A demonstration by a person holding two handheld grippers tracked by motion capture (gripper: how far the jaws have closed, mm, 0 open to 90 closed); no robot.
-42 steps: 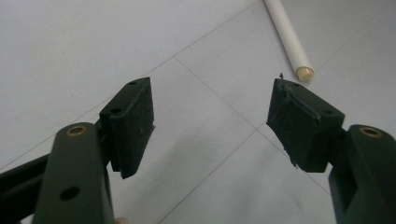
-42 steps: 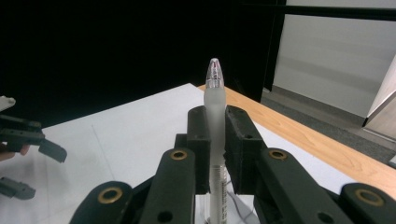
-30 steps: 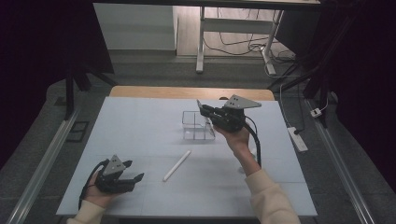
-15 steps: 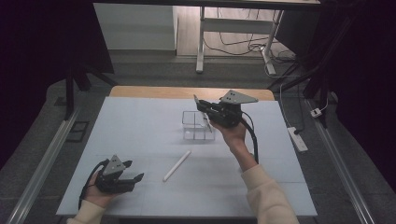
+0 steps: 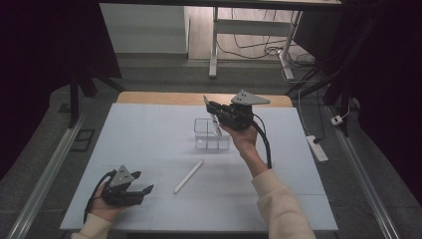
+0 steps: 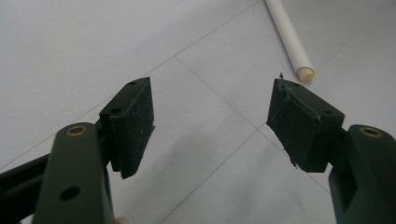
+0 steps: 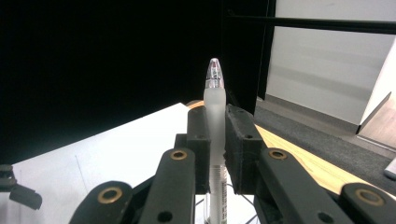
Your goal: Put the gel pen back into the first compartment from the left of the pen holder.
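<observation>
My right gripper (image 5: 215, 110) is held above the table's far middle, shut on a frosted pen (image 5: 212, 115) that slants down toward a clear open box (image 5: 209, 142). In the right gripper view the pen (image 7: 215, 105) stands upright between the two pads (image 7: 198, 140), its clear tip above them, with my right gripper (image 7: 215, 144) clamped around its barrel. A white capped pen (image 5: 188, 177) lies loose on the white mat. My left gripper (image 5: 145, 191) rests low at the near left, open and empty. In the left gripper view that white pen (image 6: 290, 39) lies beyond my left gripper (image 6: 212, 126).
The white mat (image 5: 139, 134) covers most of a wooden table whose bare far edge (image 5: 164, 98) shows behind the box. A power strip (image 5: 317, 148) lies on the floor to the right. A desk frame (image 5: 215, 45) stands farther back.
My right gripper has lifted slightly with the pen above the clear box. The left gripper and the white pen have stayed put.
</observation>
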